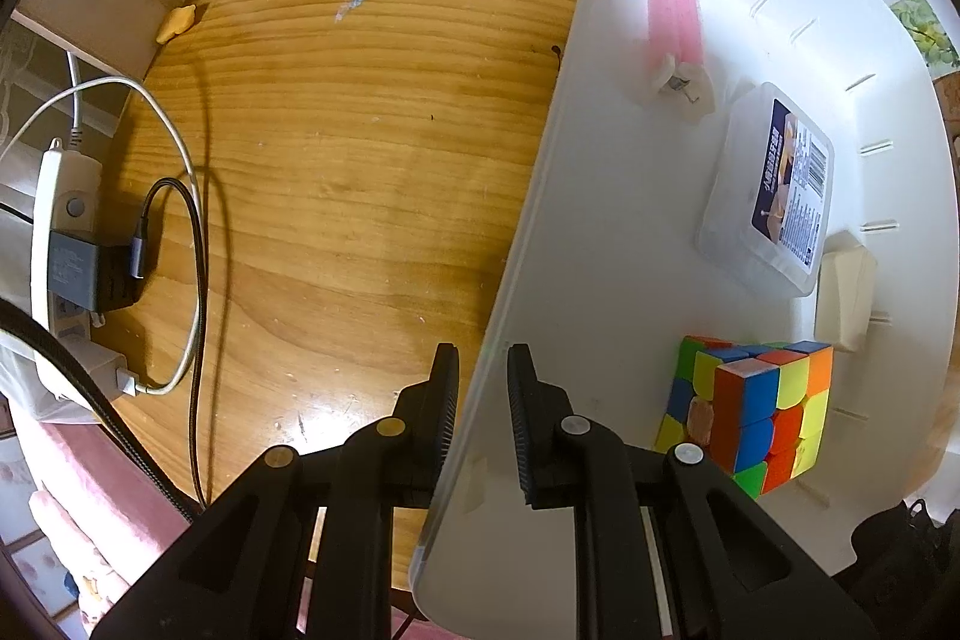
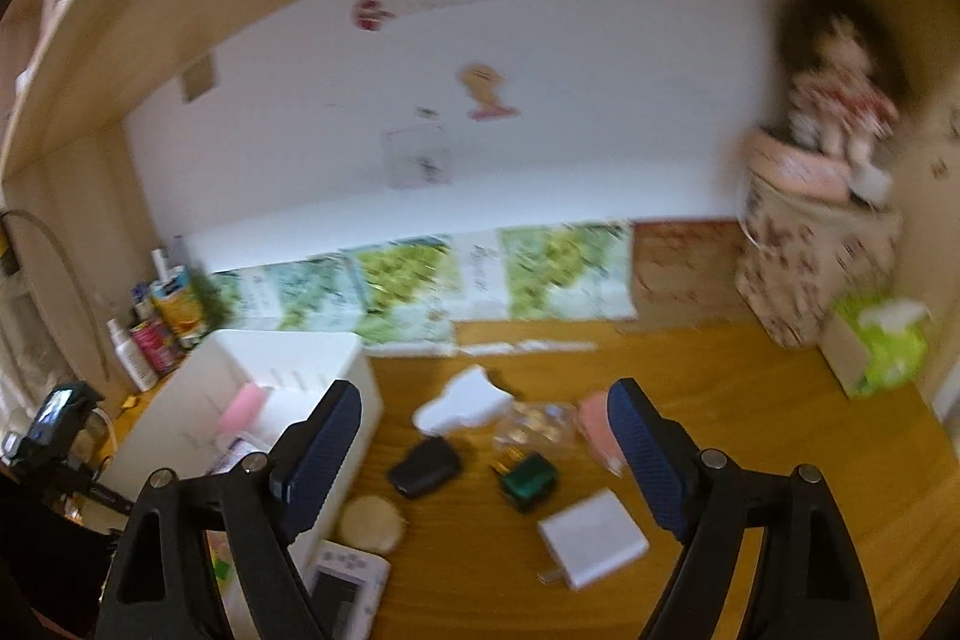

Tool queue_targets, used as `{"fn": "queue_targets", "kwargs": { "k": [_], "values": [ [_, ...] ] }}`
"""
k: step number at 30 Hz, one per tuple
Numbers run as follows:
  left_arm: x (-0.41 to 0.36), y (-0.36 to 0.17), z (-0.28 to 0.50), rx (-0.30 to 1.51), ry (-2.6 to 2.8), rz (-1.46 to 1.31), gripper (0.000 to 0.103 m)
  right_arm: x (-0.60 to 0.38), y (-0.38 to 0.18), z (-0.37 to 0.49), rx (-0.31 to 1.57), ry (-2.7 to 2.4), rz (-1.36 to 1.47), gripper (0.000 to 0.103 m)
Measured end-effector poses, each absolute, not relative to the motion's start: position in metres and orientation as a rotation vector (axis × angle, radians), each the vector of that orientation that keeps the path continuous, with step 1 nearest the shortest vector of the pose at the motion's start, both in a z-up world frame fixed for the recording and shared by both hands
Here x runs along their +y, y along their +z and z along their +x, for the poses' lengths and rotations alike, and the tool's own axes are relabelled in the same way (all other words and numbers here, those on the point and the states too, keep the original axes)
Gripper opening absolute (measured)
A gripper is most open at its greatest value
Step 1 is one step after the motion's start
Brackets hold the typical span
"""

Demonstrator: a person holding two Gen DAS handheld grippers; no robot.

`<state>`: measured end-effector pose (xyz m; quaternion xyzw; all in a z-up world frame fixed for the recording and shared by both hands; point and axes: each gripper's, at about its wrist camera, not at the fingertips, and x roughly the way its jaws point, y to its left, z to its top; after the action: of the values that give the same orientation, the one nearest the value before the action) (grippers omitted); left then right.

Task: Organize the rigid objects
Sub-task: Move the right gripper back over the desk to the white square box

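White bin (image 1: pixel 600 280) clamped by left tool (image 1: pixel 483 376); right view shows charger (image 2: pixel 591 538).

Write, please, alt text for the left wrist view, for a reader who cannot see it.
The left tool, pointing down, grips the side wall of a white plastic bin on a wooden table. Inside the bin lie a multicoloured puzzle cube, a clear lidded plastic box and a pink foam roller. A white power strip lies at the left.

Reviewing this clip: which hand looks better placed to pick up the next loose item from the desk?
Right, probably. The right tool is open and empty, facing the black case and white charger. The left tool is shut on the white bin wall.
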<state>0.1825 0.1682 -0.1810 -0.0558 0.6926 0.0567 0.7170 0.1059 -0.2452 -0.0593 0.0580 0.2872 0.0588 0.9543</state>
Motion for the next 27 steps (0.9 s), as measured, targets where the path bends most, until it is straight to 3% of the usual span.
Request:
{"fn": "queue_targets", "kwargs": {
  "k": [18,27],
  "values": [
    [0.162,-0.187,0.188,1.548,0.16,-0.097,0.019,-0.295,-0.149,0.114,0.936,-0.099,0.264,0.09],
    [0.16,-0.193,0.188,1.563,0.185,-0.109,0.02,-0.297,-0.173,0.122,1.021,-0.087,0.297,0.09]
  ]
}}
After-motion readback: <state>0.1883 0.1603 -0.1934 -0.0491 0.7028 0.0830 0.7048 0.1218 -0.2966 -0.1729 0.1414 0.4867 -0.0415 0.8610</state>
